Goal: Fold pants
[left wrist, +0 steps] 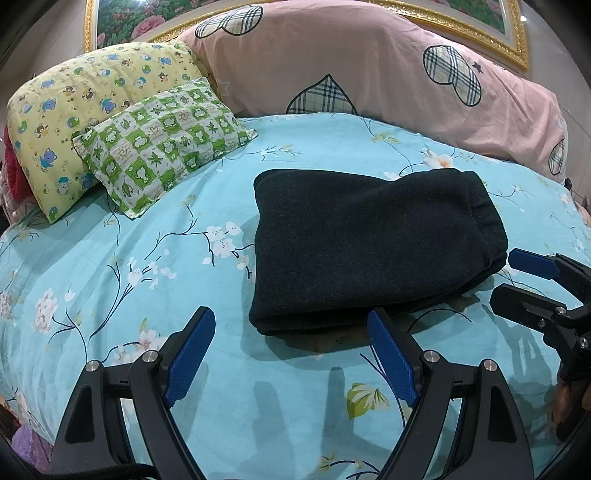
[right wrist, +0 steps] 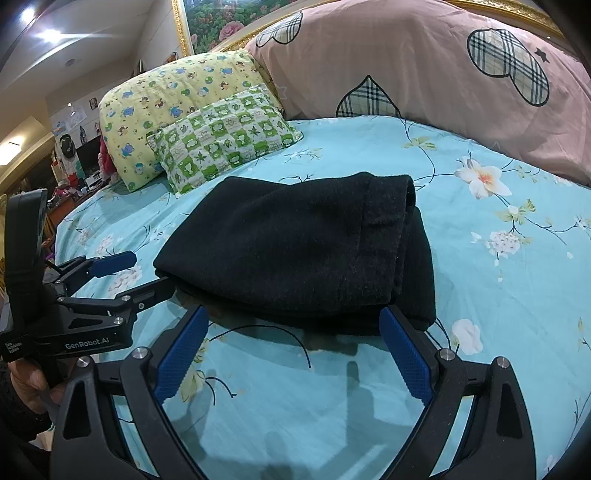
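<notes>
Dark charcoal pants (left wrist: 373, 247), folded into a thick rectangular bundle, lie flat on a bed (left wrist: 147, 266) covered with a turquoise sheet printed with white blossoms and dark branches. The bundle sits toward the middle of the bed, a little to the right in the left wrist view, with its layered edges and a stitched band on the right side.

Both grippers are on the near side of the bundle. The left gripper (left wrist: 291, 354) is spread wide, its blue-padded fingers (left wrist: 190, 354) empty — its right finger tip comes up to the near edge of the pants, though whether it touches the cloth cannot be told. The right gripper (right wrist: 293, 354) is likewise wide open and holds nothing; its tips reach the near edge of the bundle, the right one overlapping the near right corner in view. Each gripper also shows at the side of the other's camera, close beside the pants.

At the far left of the bed rest a yellow pillow (left wrist: 88, 107) with small cartoon animals and, leaning against it, a green and white checked pillow (left wrist: 162, 144). Behind the pants, along the far side, lies a large pink pillow (left wrist: 369, 66) with plaid heart shapes — above it, part of a gold picture frame (left wrist: 480, 33).
</notes>
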`<state>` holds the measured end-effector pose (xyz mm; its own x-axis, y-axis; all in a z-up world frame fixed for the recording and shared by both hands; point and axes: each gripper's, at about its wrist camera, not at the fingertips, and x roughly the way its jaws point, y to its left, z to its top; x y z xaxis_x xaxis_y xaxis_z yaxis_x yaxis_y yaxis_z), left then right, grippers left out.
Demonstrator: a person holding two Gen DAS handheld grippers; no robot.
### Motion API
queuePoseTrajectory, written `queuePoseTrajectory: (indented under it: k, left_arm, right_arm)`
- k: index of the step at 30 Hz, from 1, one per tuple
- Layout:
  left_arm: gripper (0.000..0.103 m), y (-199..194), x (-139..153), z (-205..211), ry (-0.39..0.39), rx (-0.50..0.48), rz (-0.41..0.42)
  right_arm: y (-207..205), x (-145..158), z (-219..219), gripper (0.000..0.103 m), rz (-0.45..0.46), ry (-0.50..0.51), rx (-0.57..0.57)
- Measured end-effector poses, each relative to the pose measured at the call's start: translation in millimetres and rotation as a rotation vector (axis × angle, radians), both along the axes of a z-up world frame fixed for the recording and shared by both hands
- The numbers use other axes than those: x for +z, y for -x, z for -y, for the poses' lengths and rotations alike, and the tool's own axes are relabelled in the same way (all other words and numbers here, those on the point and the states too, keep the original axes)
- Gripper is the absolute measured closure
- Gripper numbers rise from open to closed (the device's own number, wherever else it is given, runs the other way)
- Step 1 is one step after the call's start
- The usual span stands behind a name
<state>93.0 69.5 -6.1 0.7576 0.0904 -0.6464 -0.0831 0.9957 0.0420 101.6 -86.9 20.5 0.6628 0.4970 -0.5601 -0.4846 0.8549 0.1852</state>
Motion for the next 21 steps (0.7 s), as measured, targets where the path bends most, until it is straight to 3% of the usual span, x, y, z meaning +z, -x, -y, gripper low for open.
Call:
queuePoseTrajectory:
  k: [21]
  left_arm:
    - [0.018, -3.9, 2.5, -5.6, 0.027, 0.003, -0.007]
  right_arm:
    - [-2.6, 3.7, 2.7, 0.009, 0.004, -0.006, -0.01]
